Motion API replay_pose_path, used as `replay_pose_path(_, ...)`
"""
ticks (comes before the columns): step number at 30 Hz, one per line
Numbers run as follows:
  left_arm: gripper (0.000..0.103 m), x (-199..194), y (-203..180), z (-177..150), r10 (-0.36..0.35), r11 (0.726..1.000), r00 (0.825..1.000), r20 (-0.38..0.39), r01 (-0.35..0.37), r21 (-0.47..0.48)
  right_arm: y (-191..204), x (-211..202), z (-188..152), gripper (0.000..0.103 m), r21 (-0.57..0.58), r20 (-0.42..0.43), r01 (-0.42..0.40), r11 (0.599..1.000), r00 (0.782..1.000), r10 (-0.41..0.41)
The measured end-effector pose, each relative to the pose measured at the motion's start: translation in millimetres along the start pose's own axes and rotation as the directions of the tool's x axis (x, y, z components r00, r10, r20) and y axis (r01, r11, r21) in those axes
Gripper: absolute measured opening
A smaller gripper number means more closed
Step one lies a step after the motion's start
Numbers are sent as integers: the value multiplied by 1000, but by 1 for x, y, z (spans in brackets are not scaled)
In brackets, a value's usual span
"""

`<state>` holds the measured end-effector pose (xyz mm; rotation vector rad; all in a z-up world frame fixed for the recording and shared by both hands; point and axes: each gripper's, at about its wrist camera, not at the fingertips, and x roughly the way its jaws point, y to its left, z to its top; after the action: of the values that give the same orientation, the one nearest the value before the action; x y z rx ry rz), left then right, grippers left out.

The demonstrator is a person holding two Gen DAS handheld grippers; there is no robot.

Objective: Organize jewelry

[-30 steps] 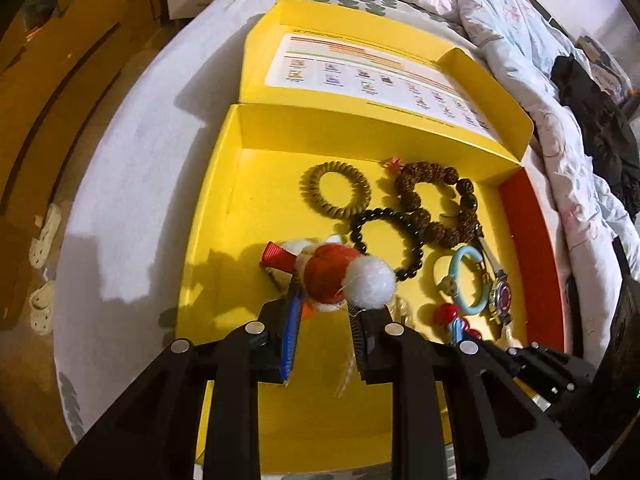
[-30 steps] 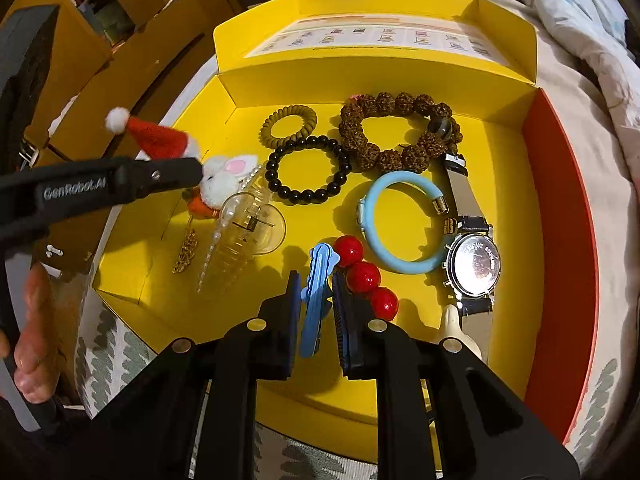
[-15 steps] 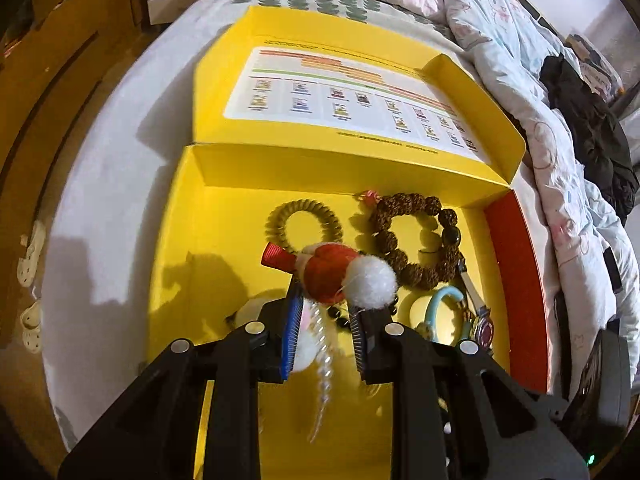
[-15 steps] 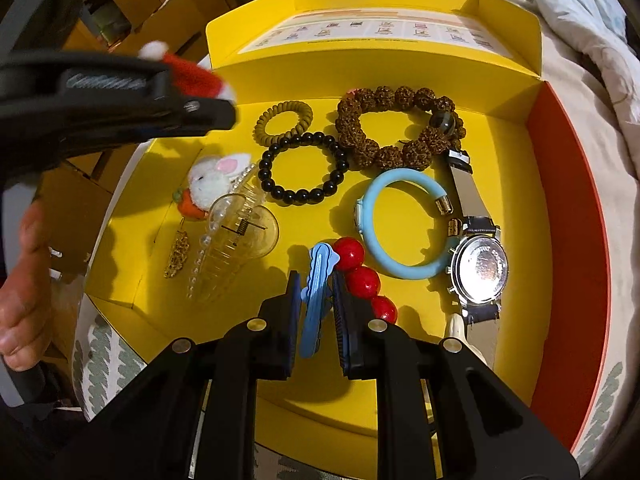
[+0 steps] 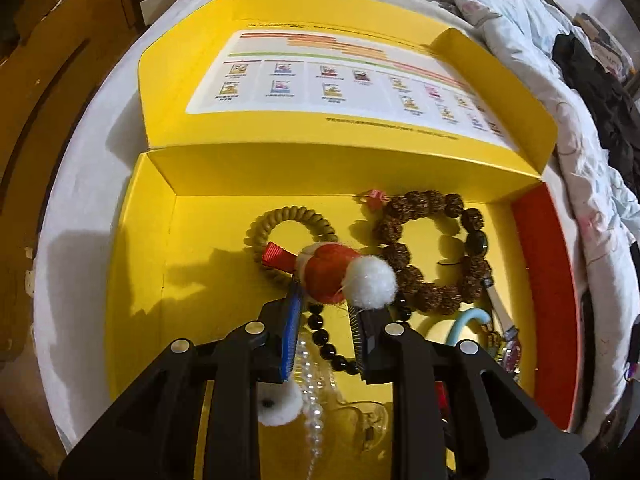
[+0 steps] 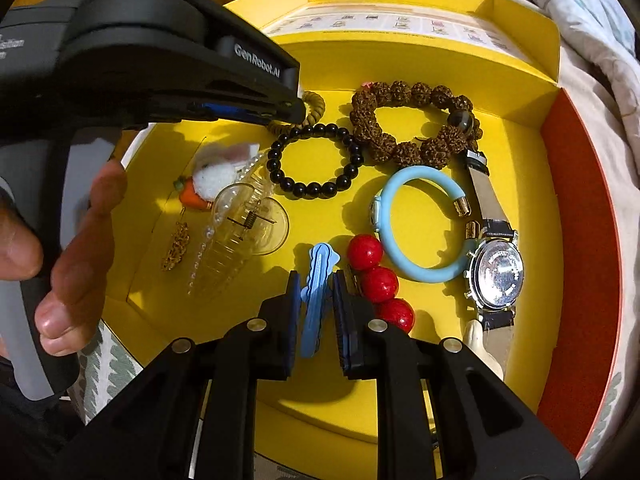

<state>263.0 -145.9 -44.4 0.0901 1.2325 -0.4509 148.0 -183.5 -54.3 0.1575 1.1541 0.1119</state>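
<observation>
Jewelry is lying in a big yellow box [image 5: 140, 248] on a bed, with its lid folded back. From the left wrist view, the left gripper [image 5: 326, 320] is pinching a little red Santa hat clip [image 5: 328, 266] with a white pom-pom, holding it up above the box floor. Right under the hat are sitting a tan coil hair tie [image 5: 280, 220], a black bead bracelet [image 5: 328, 344] and a bumpy brown bead bracelet [image 5: 432, 248]. A clear bead string [image 5: 310, 376] is lying below the jaws. From the right wrist view, the right gripper [image 6: 316, 304] is squeezing a light blue hair clip [image 6: 318, 280], with its jaws nearly closed. Three red balls [image 6: 376, 280] are touching the right pad. A blue bangle [image 6: 420, 224] and a watch [image 6: 496, 276] are lying off to the right. A bunny clip [image 6: 216, 176], a clear claw clip [image 6: 244, 232] and a gold chain [image 6: 176, 246] are resting on the left. The other gripper and a hand [image 6: 72, 256] are blocking that far left side.
</observation>
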Motion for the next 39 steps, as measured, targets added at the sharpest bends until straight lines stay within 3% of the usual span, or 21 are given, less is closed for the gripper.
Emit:
replay_pose_path(11, 26, 12, 13, 0, 46, 999, 998, -33, -47, -19, 16, -5, -9, 22, -32, 12, 38, 999, 999, -37)
replay_pose_path(18, 27, -5, 17, -4, 43, 999, 999, -8, -43, -27, 16, -19, -9, 25, -20, 40, 25, 999, 999, -24)
replay_pose_path(23, 57, -14, 16, -8, 53, 998, 999, 7, -53, -18, 5, -29, -8, 37, 6, 53, 15, 1000, 998, -15)
replay_pose_path(26, 63, -16, 19, -11, 46, 998, 999, 7, -46, -37, 3, -37, -8, 46, 21, 81, 10, 1000, 997, -11)
replay_pose_path(30, 66, -28, 17, -18, 78, 997, 997, 24, -77, -21, -3, -56, -11, 48, 33, 126, 8, 999, 992, -12)
replay_pose_path(36, 80, -67, 10, -46, 143, 989, 978, 152, -146, 5, -4, -89, -15, 53, 35, 213, 45, 998, 976, -52)
replay_pose_path(38, 84, -83, 4, -62, 166, 985, 964, 207, -174, 21, -5, -98, -20, 66, 38, 240, 61, 997, 968, -69)
replay_pose_path(39, 84, -89, 3, -68, 164, 984, 959, 230, -175, 28, -5, -103, -24, 67, 39, 256, 69, 997, 964, -76)
